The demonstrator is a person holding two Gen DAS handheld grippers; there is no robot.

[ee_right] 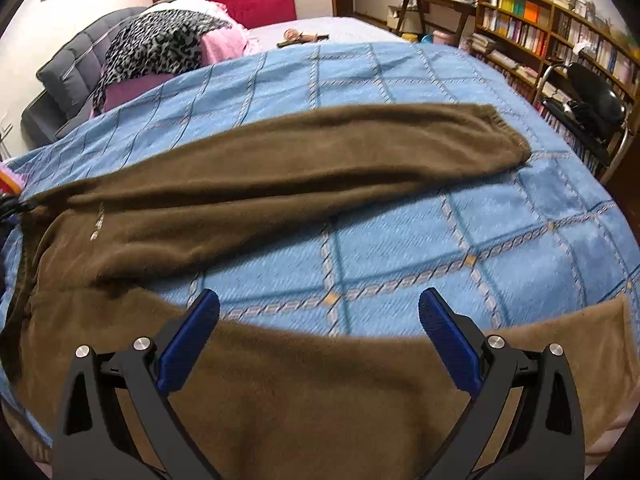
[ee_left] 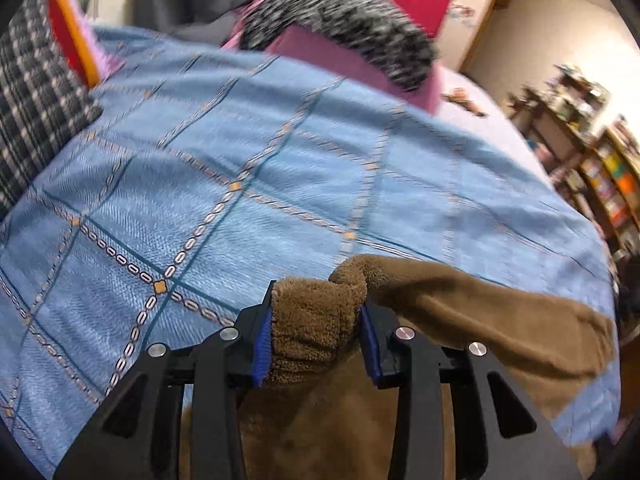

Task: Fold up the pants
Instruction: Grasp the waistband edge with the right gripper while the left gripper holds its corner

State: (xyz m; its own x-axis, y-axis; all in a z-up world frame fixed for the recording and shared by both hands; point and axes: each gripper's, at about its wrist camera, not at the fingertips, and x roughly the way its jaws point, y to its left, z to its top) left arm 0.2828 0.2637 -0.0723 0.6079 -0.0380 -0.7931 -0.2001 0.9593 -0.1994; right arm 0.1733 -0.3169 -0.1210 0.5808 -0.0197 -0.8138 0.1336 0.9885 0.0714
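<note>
Pants (ee_right: 280, 168) are lying across the blue blanket (ee_right: 520, 240), one leg reaching toward upper right of frame | my left gripper (ee_left: 316, 336) is clenching a bunched fleece edge, lower centre | my right gripper (ee_right: 320, 336) is hovering released over the near leg

Brown pants (ee_right: 280, 168), seemingly blue-checked blanket (ee_right: 480, 240)

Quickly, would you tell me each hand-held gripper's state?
Left hand-held gripper: closed on the brown fleece pants.
Right hand-held gripper: open, holding nothing.
</note>
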